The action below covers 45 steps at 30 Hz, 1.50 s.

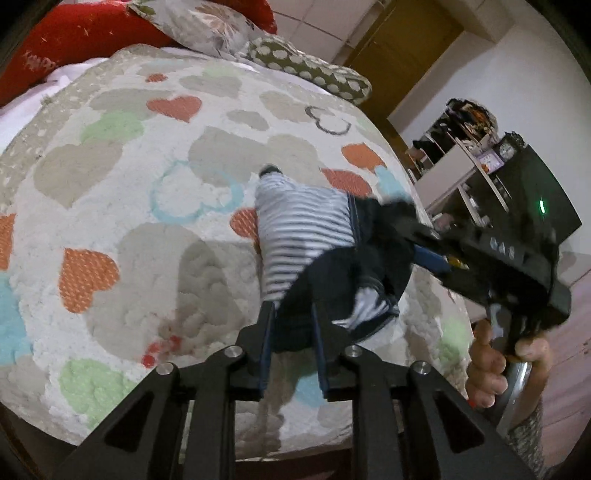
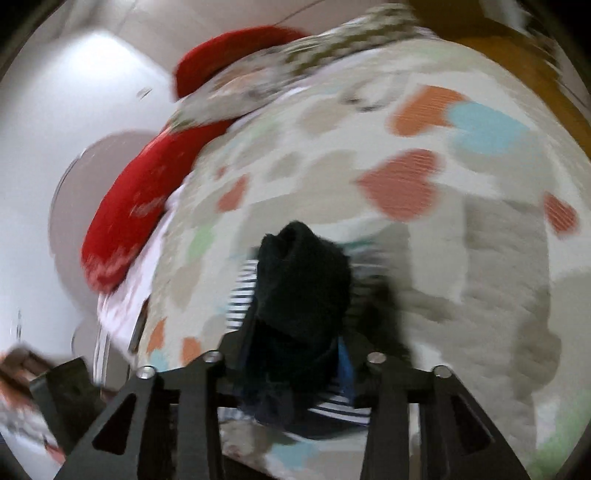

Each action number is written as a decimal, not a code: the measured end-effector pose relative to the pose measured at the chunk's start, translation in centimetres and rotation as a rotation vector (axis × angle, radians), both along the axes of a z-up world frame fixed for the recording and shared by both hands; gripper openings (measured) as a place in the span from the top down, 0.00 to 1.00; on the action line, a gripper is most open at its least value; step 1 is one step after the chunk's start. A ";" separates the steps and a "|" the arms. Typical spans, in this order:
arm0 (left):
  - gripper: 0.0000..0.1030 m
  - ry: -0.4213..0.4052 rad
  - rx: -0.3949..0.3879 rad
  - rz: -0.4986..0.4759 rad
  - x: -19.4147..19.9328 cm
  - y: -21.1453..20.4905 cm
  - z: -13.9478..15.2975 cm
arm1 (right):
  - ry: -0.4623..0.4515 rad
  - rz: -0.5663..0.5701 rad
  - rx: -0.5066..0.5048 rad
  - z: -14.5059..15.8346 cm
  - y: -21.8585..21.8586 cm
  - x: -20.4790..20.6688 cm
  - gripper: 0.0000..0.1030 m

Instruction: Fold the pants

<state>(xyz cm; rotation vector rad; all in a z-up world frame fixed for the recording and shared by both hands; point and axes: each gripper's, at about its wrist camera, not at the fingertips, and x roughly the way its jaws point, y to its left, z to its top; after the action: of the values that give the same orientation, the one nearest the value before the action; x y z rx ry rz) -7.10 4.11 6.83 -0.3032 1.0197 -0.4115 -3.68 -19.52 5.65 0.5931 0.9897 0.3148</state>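
The heart-print bedspread [image 1: 110,177] is mostly bare. The striped pants [image 1: 299,225] are bunched near its right edge, fold barely begun. Dark fabric is pinched by left gripper [image 1: 293,325] and right gripper [image 2: 295,354].

Counts: 1 pr pants [image 1: 306,236], striped w/ dark parts, bunched on the bed. 2 tongs: left tongs [image 1: 293,317] and right tongs [image 1: 413,240], both clamped on the pants fabric. 1 bedspread [image 1: 147,229] w/ heart print: approx 5 orange/red hearts clearly seen in left wrist view, plus several beige, green, blue ones. 1 big red cushion [image 1: 74,33]. 2 patterned pillows: 1 floral pillow [image 1: 199,26], 1 cloud-print pillow [image 1: 314,70]. 1 hand [image 1: 491,365] visible on the right tool. 1 shelf unit [image 1: 465,155], cluttered; items too small to count. 1 small clock [image 1: 506,150] on it.
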 end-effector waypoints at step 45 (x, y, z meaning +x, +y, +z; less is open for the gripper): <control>0.41 -0.006 0.128 0.001 0.6 -5.1 -5.1 | 0.176 0.319 0.091 -4.5 7.9 10.6 0.70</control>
<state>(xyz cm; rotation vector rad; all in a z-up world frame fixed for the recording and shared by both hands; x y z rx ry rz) -6.55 -1.02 1.76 -0.1878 1.0351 -0.3445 6.90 -11.67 1.15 0.5504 1.2470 0.6007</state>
